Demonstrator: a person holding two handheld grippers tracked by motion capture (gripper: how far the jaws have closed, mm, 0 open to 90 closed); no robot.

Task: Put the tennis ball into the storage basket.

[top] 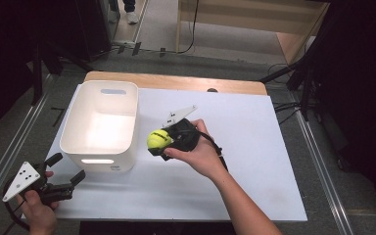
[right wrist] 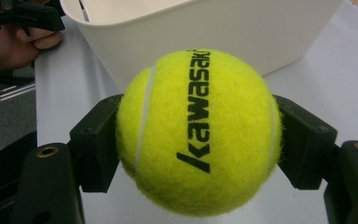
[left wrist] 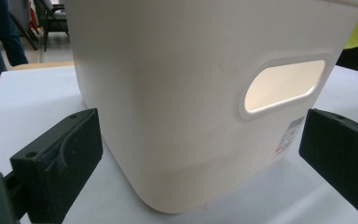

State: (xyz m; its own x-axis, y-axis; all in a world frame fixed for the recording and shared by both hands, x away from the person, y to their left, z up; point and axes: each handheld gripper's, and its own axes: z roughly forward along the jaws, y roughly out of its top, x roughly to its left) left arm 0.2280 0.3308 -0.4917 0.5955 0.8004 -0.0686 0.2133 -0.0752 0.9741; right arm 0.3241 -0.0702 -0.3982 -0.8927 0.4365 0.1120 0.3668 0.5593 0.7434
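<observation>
A yellow tennis ball (top: 158, 138) (right wrist: 199, 133) with black lettering sits clamped between the black jaws of my right gripper (top: 157, 143) (right wrist: 198, 140), just right of the white bin (top: 100, 125) and above the white table sheet (top: 254, 147). The bin is an open-topped tub with oval handle holes (left wrist: 284, 85); its inside looks bare. My left gripper (top: 69, 169) (left wrist: 200, 154) rests at the table's near left corner, jaws wide apart, pointing at the bin's near wall (left wrist: 168, 93) with nothing between them.
The white sheet lies on a wooden tabletop (top: 176, 81). Metal rails (top: 10, 147) run along both sides of the table. A wooden bench (top: 254, 19) and a dark stand (top: 303, 73) are beyond the far edge. Someone's shoe (top: 132, 17) shows at the back.
</observation>
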